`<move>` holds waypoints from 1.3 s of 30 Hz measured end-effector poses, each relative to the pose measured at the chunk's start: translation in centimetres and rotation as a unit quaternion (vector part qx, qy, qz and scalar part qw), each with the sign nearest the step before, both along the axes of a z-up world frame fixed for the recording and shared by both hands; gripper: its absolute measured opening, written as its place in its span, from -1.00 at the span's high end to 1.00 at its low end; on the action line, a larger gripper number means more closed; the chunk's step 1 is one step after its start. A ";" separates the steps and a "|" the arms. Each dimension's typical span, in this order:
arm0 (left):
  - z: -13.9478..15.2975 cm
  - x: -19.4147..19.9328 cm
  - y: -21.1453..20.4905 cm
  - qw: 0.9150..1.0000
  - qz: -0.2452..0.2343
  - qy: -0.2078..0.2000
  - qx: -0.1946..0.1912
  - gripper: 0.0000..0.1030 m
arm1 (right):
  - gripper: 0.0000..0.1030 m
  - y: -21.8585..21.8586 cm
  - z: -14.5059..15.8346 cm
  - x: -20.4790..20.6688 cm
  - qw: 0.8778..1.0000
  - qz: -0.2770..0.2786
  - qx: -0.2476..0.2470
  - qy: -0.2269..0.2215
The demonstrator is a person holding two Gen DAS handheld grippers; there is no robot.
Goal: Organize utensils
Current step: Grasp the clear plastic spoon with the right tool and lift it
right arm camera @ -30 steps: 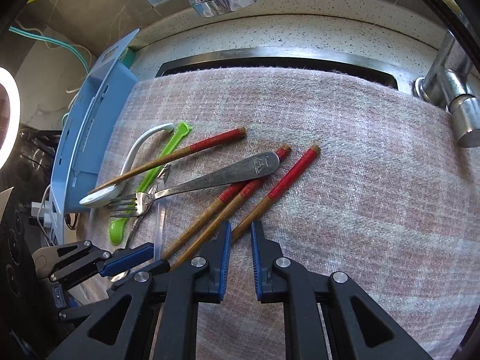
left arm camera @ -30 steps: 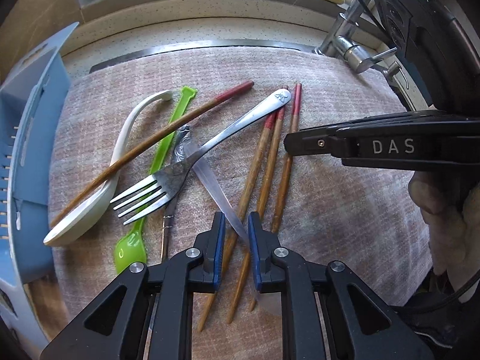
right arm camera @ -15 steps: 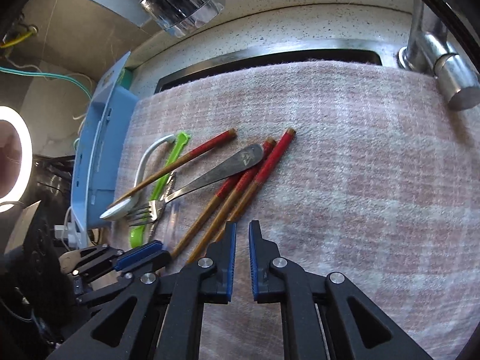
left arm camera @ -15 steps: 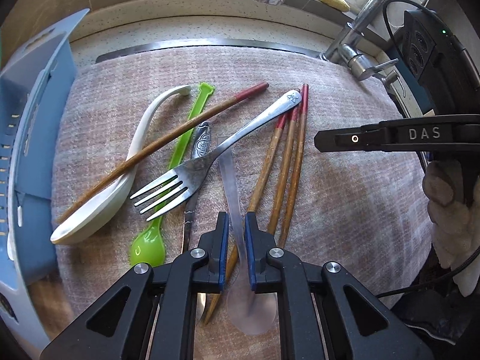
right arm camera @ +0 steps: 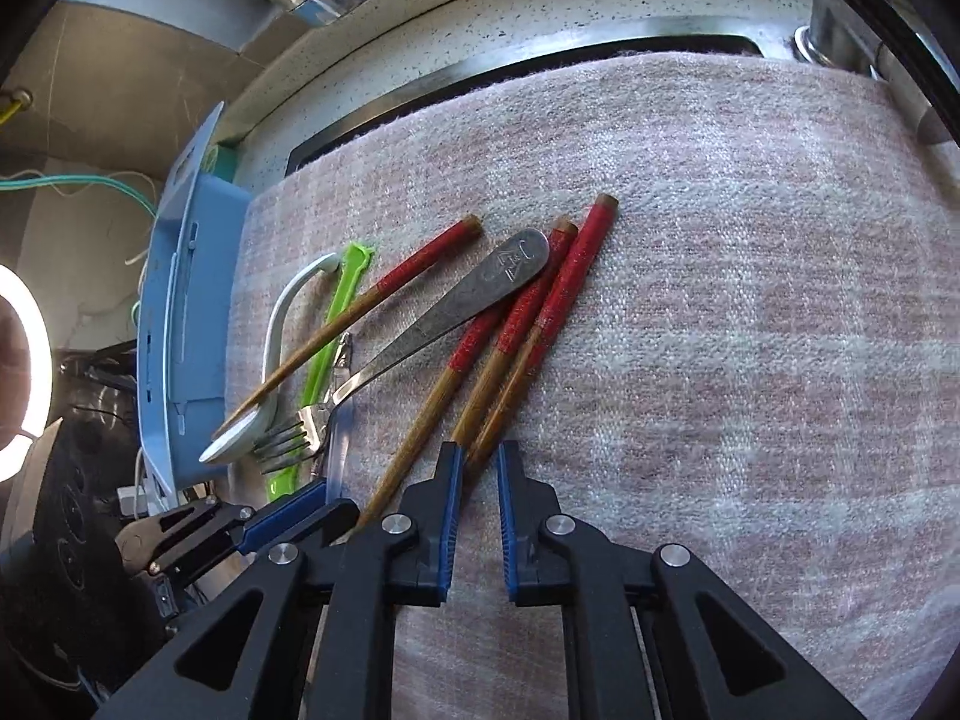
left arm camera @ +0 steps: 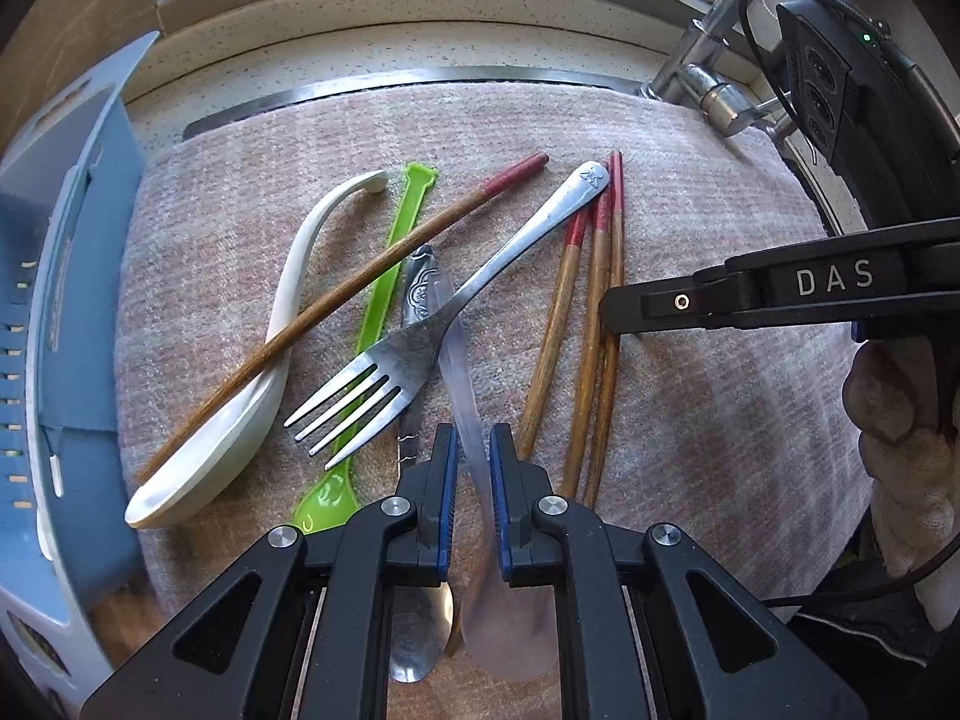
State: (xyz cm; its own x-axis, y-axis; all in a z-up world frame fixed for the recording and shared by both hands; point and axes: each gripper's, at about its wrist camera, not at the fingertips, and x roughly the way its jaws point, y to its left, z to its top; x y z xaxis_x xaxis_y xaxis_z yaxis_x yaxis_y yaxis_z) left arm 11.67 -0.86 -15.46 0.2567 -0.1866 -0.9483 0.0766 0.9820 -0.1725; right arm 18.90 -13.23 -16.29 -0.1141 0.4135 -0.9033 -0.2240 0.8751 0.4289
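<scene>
Utensils lie in a heap on a pink checked cloth (left arm camera: pixel 690 420). My left gripper (left arm camera: pixel 472 450) is shut on the handle of a clear plastic spoon (left arm camera: pixel 462 384), whose bowl lies under the fingers. Beside it lie a steel fork (left arm camera: pixel 414 348), an ornate metal spoon (left arm camera: pixel 417 294), a green plastic spoon (left arm camera: pixel 390 276) and a white ceramic spoon (left arm camera: pixel 240 420) with one chopstick (left arm camera: pixel 360 294) across it. My right gripper (right arm camera: pixel 480 468) has its jaws close together at the thin ends of three red-topped chopsticks (right arm camera: pixel 522 324). Two of them run under its left finger, and no grip shows.
A blue plastic rack (left arm camera: pixel 60 330) stands along the cloth's left edge. A steel tap (left arm camera: pixel 702 78) and a sink rim sit at the back. A gloved hand (left arm camera: pixel 900 420) holds the right gripper (left arm camera: pixel 609 312) at the right.
The clear spoon has swung from slanted to straight between the left fingers. The three chopsticks have drawn together. The right gripper has rolled and come down to their thin ends.
</scene>
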 end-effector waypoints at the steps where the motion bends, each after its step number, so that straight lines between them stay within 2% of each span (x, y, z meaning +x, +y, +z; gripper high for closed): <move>1: 0.0 0.0 0.0 1.000 -0.003 0.001 0.002 0.82 | 0.81 -0.1 0.0 0.1 1.000 0.003 -0.003 0.001; 6: 0.0 0.6 0.8 1.000 -0.010 0.001 0.002 0.82 | 0.74 0.2 -0.3 0.5 0.999 -0.025 -0.008 0.020; 12: -0.2 0.6 0.3 0.999 -0.035 -0.002 0.007 0.82 | 0.78 1.1 0.2 0.2 0.999 0.006 -0.038 -0.004; 15: -0.4 0.8 0.2 0.999 -0.044 -0.003 0.002 0.82 | 0.78 0.6 0.3 0.5 0.999 0.003 -0.045 0.003; 21: -0.5 1.3 0.4 0.999 -0.050 -0.003 -0.015 0.82 | 0.74 2.5 0.3 0.3 0.997 -0.005 -0.077 -0.026; 23: -0.6 1.8 0.2 0.998 -0.054 -0.004 -0.014 0.82 | 0.73 3.1 0.5 0.0 0.995 0.011 -0.086 -0.040; 28: -0.4 2.0 -1.1 0.997 -0.074 -0.011 -0.006 0.83 | 0.84 1.7 0.7 0.1 0.996 0.033 -0.077 -0.043; 33: -0.4 0.8 -1.6 0.997 -0.070 -0.015 -0.007 0.87 | 0.86 0.8 0.9 -0.3 0.993 0.071 -0.080 -0.055; 36: -0.6 1.1 -1.9 0.998 -0.056 -0.019 -0.006 0.87 | 0.86 0.0 0.8 -0.5 0.995 0.049 -0.067 -0.056; 39: -0.6 1.2 -2.1 0.998 -0.048 -0.028 -0.002 0.88 | 0.84 -0.2 1.0 -1.0 0.994 0.053 -0.059 -0.076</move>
State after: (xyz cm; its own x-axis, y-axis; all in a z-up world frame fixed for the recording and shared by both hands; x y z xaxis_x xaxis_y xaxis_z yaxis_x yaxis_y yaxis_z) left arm 12.92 -2.92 -16.09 0.2895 -0.2175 -0.9321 0.1803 0.9688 -0.1700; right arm 17.90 -13.43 -15.31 -0.0105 0.2962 -0.9551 -0.3711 0.8857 0.2788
